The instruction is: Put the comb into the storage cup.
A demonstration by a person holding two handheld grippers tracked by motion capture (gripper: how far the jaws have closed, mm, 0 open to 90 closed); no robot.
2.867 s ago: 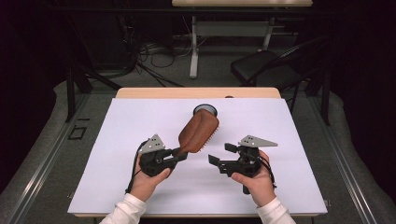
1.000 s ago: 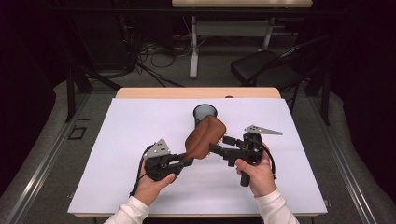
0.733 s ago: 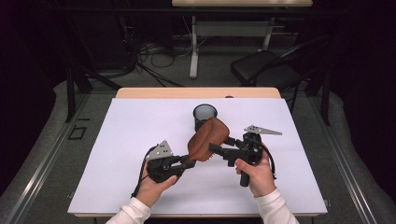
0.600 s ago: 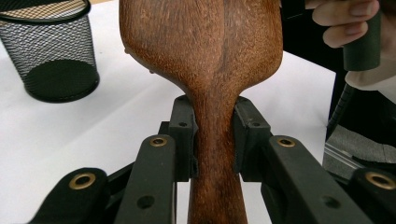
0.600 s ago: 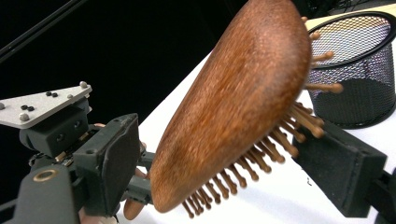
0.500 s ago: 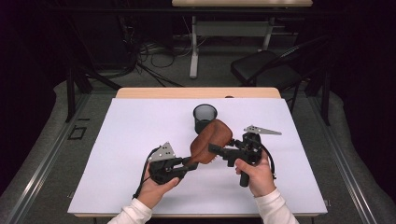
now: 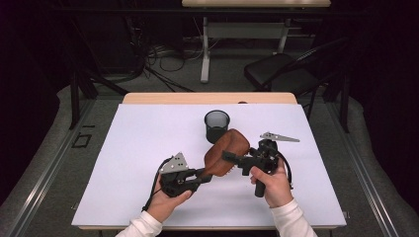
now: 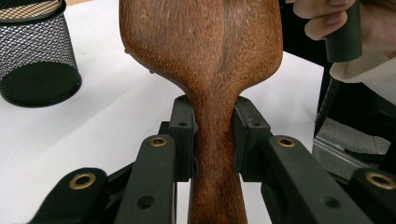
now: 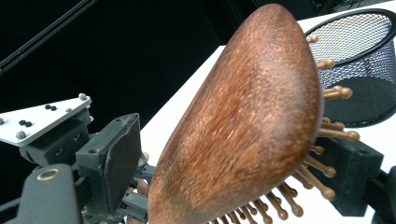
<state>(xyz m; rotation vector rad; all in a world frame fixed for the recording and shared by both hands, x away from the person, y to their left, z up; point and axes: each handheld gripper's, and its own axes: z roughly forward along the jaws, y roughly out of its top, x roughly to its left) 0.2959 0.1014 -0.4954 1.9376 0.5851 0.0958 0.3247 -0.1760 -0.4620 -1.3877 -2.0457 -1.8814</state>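
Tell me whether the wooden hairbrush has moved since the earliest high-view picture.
Yes. The hairbrush has dropped toward the person, away from the mesh cup, which it now uncovers; it has also tilted flatter.

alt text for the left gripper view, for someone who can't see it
The left hand-held gripper is shut on the neck of a wooden hairbrush, whose broad brown back rises toward the top of the frame. A black mesh cup stands on the white table at upper left, and fingers grip a dark handle at upper right.
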